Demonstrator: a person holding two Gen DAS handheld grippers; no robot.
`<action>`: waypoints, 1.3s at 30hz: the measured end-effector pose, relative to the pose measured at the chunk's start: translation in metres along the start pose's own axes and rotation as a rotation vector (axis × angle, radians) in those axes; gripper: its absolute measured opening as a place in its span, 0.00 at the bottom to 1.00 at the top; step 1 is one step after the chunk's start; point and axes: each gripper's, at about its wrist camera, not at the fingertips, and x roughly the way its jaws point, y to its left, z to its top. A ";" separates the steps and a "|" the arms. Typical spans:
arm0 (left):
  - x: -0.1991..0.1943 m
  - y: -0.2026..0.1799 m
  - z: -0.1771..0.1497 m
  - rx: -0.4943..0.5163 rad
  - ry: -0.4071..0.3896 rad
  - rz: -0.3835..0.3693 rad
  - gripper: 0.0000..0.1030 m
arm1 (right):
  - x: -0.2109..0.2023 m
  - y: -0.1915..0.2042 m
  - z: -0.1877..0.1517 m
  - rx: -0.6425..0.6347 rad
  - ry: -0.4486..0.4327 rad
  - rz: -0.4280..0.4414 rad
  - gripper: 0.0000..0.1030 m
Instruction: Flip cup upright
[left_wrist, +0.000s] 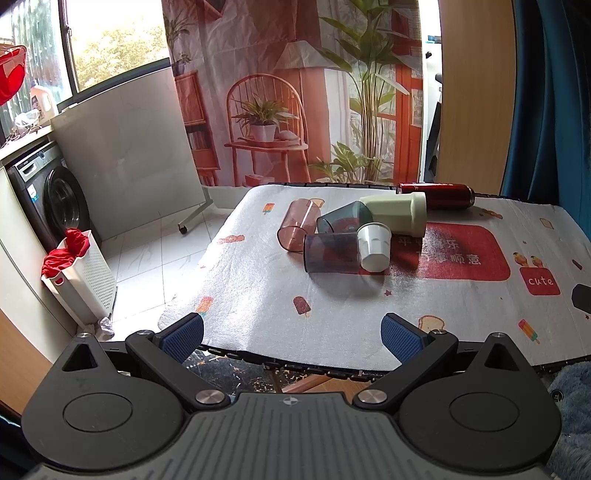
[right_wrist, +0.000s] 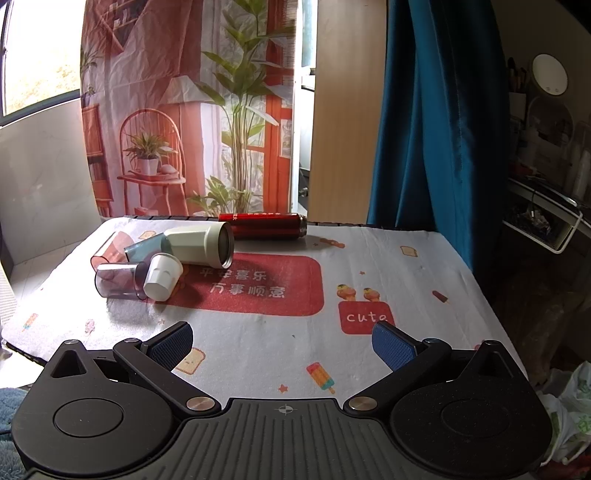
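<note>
The left gripper (left_wrist: 291, 334) hangs at the near edge of the table (left_wrist: 258, 295) with its blue-padded fingers (left_wrist: 183, 336) spread wide and nothing between them; the right gripper (right_wrist: 282, 345) sits over the cloth near the red "cute" patch (right_wrist: 365, 317), its fingers likewise spread and empty. Ahead of both, well apart from either, a cluster of cups lies tipped over on the patterned cloth, straight ahead for the left gripper and up to the left for the right one. Nearest is a small white cup (left_wrist: 373, 246), tilted with its closed base toward the cameras, touching a smoky grey tumbler (left_wrist: 331, 253) that lies on its side, long axis running left to right, mouth pointing left. Behind them a pink tumbler (left_wrist: 297, 229) lies with its mouth toward the near left, and a teal tumbler (left_wrist: 343, 220) rests against a large pale green cup (left_wrist: 397, 214). The green cup lies on its side, long axis across the table, its open metal-lined mouth (right_wrist: 223, 245) facing right. Beyond it a red bottle (right_wrist: 266, 225) lies lengthwise along the far edge.
</note>
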 end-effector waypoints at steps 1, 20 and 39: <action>0.000 0.000 0.000 0.000 0.000 0.000 1.00 | 0.000 0.000 0.000 0.000 0.000 0.000 1.00; 0.000 0.000 -0.001 0.001 0.003 -0.003 1.00 | 0.000 0.000 0.000 0.001 0.001 0.001 1.00; 0.000 0.002 0.001 -0.015 0.017 -0.010 1.00 | 0.001 0.001 -0.001 -0.005 0.006 0.004 1.00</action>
